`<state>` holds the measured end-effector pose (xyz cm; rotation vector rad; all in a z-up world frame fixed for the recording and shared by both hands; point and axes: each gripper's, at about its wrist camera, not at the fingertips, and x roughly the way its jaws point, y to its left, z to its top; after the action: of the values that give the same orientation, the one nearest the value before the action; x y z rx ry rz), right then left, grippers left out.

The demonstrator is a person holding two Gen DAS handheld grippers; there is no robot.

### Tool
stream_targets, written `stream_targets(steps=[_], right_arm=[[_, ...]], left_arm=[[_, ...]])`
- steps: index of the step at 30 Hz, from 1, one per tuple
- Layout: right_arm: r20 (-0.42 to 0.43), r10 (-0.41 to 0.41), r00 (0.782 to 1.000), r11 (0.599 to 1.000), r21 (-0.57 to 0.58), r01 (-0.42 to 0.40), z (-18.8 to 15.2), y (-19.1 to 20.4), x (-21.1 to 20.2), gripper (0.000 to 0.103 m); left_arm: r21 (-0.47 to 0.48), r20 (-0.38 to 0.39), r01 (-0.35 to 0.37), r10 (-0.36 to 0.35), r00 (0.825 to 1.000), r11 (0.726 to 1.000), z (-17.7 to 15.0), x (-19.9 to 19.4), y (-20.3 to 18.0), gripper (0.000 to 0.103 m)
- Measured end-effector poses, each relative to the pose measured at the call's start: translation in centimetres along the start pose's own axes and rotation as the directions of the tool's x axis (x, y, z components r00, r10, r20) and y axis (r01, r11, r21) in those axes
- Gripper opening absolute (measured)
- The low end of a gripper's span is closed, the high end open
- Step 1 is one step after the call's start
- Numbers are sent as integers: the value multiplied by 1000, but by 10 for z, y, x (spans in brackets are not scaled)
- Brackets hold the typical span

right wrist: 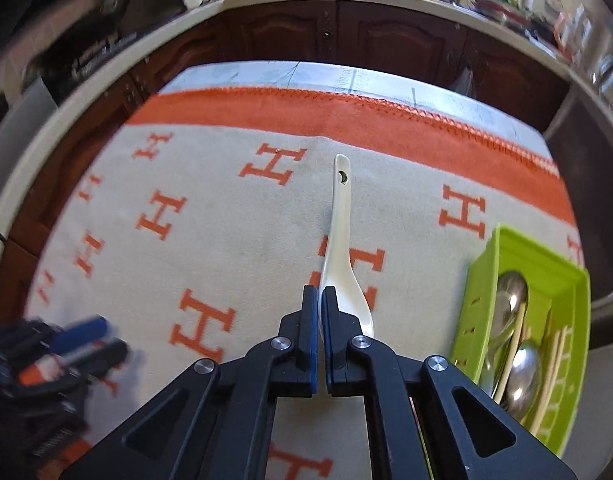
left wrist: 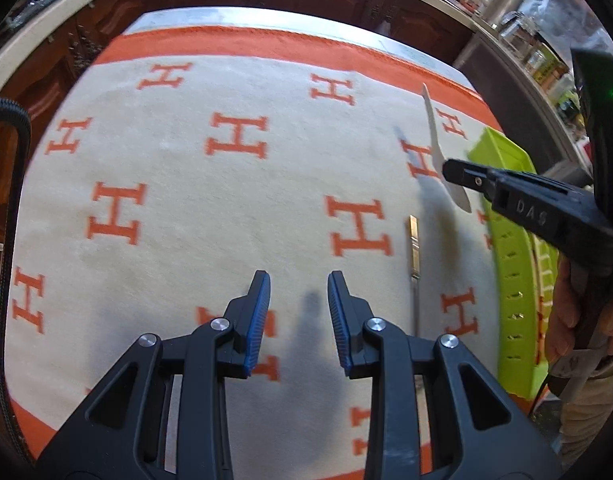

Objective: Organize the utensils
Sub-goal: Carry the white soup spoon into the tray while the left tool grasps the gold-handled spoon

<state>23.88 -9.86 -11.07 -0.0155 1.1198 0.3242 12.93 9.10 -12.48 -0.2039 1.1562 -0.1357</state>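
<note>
Your right hand-held gripper (right wrist: pixel 319 300) pinches the white ceramic spoon (right wrist: pixel 340 240) by its bowl, handle pointing away. The green utensil tray (right wrist: pixel 482 280) lies to its right (already holding metal spoons); your left hand-held gripper (left wrist: pixel 299 292) hangs partly open, empty.

The right gripper (right wrist: pixel 321 300) is hiding part of the white ceramic spoon's (right wrist: pixel 338 248) bowl behind its jaws. The lime-green plastic utensil tray (right wrist: pixel 482 280) is running off the right wrist view's lower edge. The left gripper (right wrist: pixel 90 340) is showing only as a blur at lower left.

Orange-bordered H-pattern cloth (left wrist: pixel 234 216); dark wood cabinets (right wrist: pixel 326 36); cluttered counter behind (left wrist: pixel 518 36).
</note>
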Motion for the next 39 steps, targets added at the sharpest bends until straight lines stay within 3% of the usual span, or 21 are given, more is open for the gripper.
stream_targets(steps=[3,8,15,20,25,27,32,39], right_arm=[[15,108,994,990,91,-109,-14,-12,-19,2],[67,195,979,961,185,-204,-42,-31,-49,2],[187,250,950,924,249,-292,-80,-65,-107,2],[250,221,943,913,287,-290,-109,-97,-145,2],[239,189,952,904,335,-264,-141,-128,-158,2],[214,171,962,902,360,-240,-154,-138,-155,2],[156,152,976,889,411,-204,-177,-154,-141,2],[123,128,984,887,430,-169,-194,-163,-126,3]], left_arm=[[30,-43,63,-62,997,998,-7,5,-20,26],[38,-100,125,-121,988,991,-16,14,-47,26],[49,-107,82,-76,991,995,-19,23,-67,26],[82,-79,-7,14,997,997,-21,27,-85,26],[136,-47,-121,128,991,983,-23,30,-101,26],[155,-17,-166,171,985,974,-24,31,-108,2],[85,-28,-104,107,994,991,-21,29,-104,2],[45,24,-30,29,999,999,-14,-10,-105,2]])
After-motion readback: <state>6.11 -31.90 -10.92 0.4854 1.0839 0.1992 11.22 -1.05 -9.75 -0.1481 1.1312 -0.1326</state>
